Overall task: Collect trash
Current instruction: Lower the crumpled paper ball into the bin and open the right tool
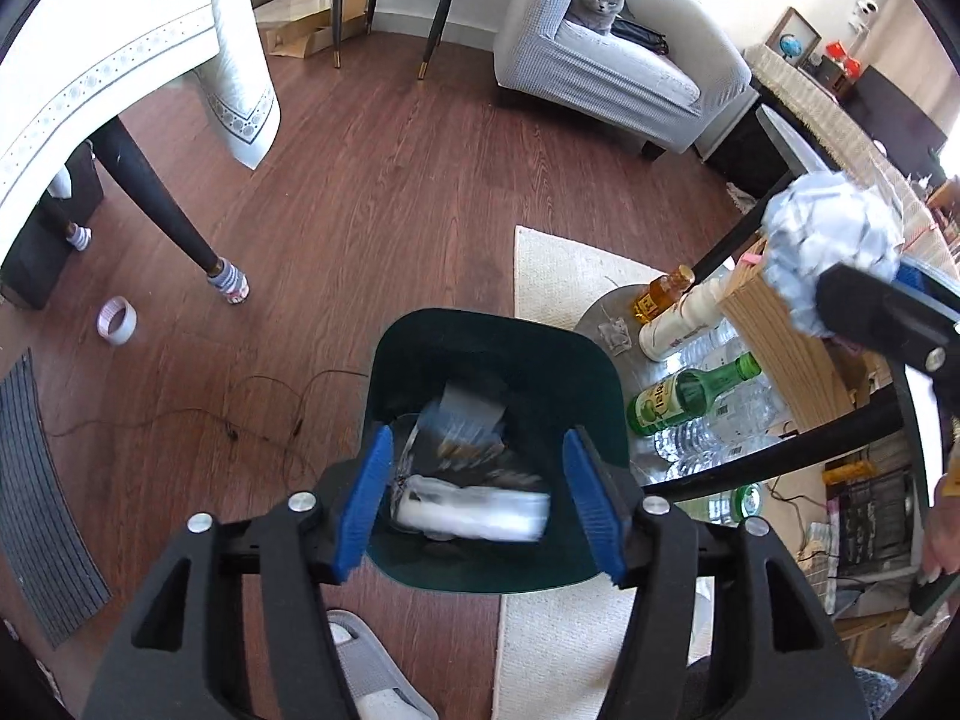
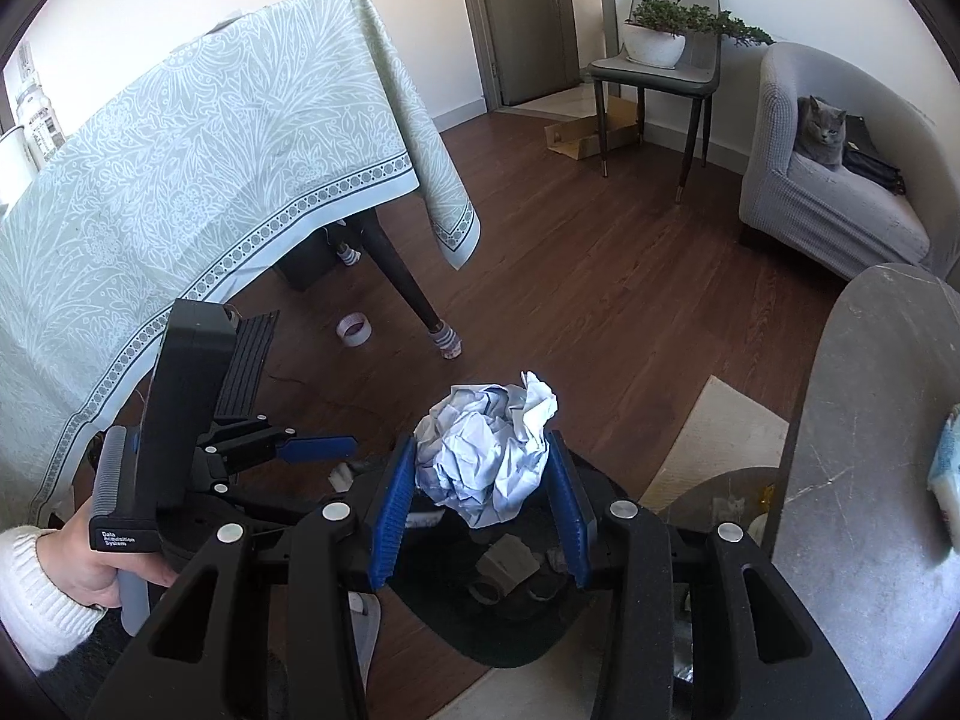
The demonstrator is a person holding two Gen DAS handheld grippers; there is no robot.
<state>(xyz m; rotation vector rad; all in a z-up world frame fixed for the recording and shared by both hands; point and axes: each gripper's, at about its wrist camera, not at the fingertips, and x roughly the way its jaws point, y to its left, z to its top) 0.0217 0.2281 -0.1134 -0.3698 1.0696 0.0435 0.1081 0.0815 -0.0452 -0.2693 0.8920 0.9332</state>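
Observation:
A dark green trash bin [image 1: 498,324] stands on the wooden floor, directly under my left gripper [image 1: 480,444]. The left gripper's blue pads [image 1: 375,498] are apart, with nothing pressed between them. A blurred white plastic wrapper [image 1: 480,513] lies lower down inside the bin among other trash. My right gripper [image 2: 480,444] is shut on a crumpled white paper ball [image 2: 489,456] and hangs over the bin's [image 2: 498,642] near side. In the left wrist view the same paper ball [image 1: 834,240] shows up at the upper right. A hand in a white sleeve [image 2: 36,588] holds the left gripper.
To the right of the bin are a green bottle [image 1: 690,402], an amber bottle [image 1: 660,294], a white bottle [image 1: 678,324] and several clear plastic ones. A tape roll [image 1: 117,319], a thin cable [image 1: 240,414] and a sock-covered table leg [image 1: 228,285] are to the left. A stone tabletop [image 2: 870,420] is on the right.

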